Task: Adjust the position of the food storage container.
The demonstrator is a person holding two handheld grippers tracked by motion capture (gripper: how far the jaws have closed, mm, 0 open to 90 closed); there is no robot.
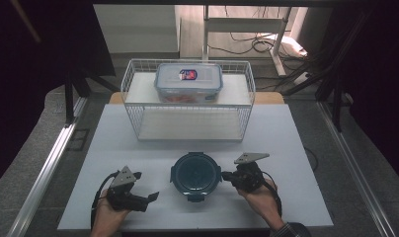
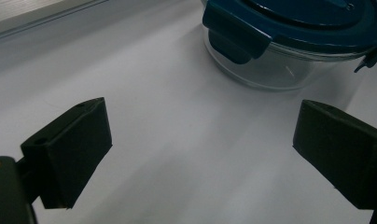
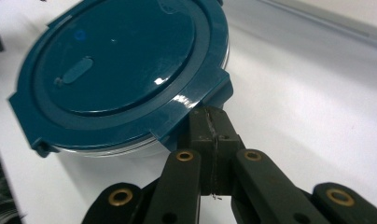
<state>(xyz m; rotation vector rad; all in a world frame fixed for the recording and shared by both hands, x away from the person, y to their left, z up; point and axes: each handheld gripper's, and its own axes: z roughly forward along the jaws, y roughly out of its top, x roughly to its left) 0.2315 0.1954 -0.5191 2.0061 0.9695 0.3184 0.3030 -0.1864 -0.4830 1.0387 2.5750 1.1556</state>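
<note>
Right gripper point(image 3: 213, 122): jaws closed flat against each other with nothing between them, their tips under or against a latch tab point(image 3: 210, 95) of the teal lid on the round glass container point(image 1: 195, 174); actual contact cannot be confirmed. Left gripper point(image 2: 200, 154): jaws wide open and empty, low over the table point(image 1: 138, 153), aimed at the container's near side, where another latch tab point(image 2: 233, 39) hangs down, but clear of it. The container stands on the table between the two grippers, lid seated. Beyond it, well apart, a wire basket point(image 1: 138, 116) carries a rectangular lidded box point(image 1: 188, 81) on its upper shelf. Risk assessment: with the left jaws not bracing the container, a push or pry from the right is likely to slide or tip it instead of releasing the latch. Closed tips may also slip off the glossy tab.
</note>
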